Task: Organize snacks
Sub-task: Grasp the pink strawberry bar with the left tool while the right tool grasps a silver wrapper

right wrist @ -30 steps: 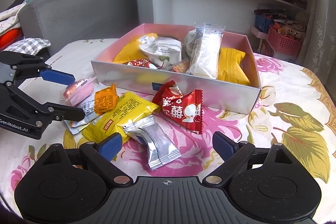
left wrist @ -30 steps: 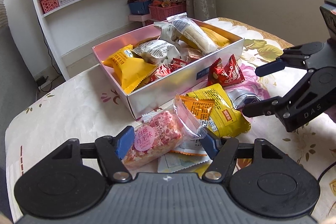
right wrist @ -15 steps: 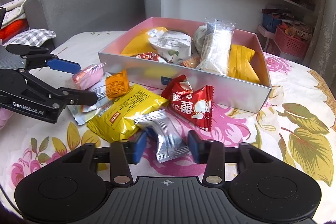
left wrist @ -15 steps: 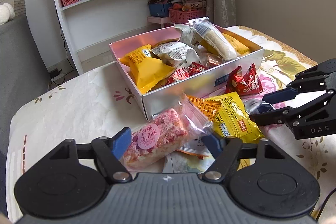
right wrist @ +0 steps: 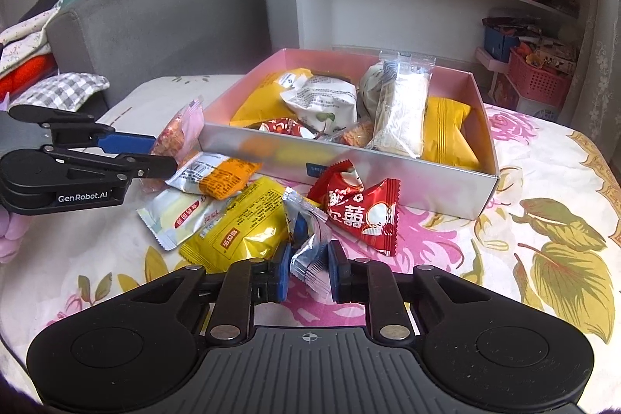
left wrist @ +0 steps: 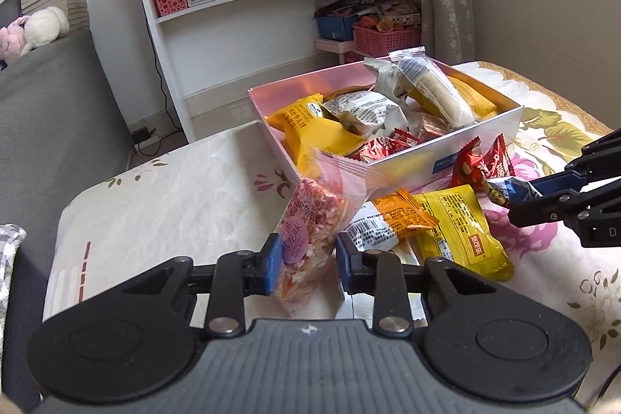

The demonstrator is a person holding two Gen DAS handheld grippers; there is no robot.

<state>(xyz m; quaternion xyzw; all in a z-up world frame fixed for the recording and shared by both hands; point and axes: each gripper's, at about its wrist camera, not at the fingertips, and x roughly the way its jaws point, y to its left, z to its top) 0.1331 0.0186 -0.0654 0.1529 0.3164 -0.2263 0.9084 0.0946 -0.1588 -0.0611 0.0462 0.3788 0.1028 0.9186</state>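
With the pink snack bar point(left wrist: 306, 231) clamped in the just-closed left tongs point(left wrist: 304, 258) and the silver packet point(right wrist: 310, 251) in the shut right tongs point(right wrist: 308, 272), either slick wrapper could be dropped before the box point(right wrist: 407, 181) at 12 o'clock is reached.

Floral tablecloth point(right wrist: 543, 258); snack box point(right wrist: 388, 181); loose packets point(right wrist: 240, 224).
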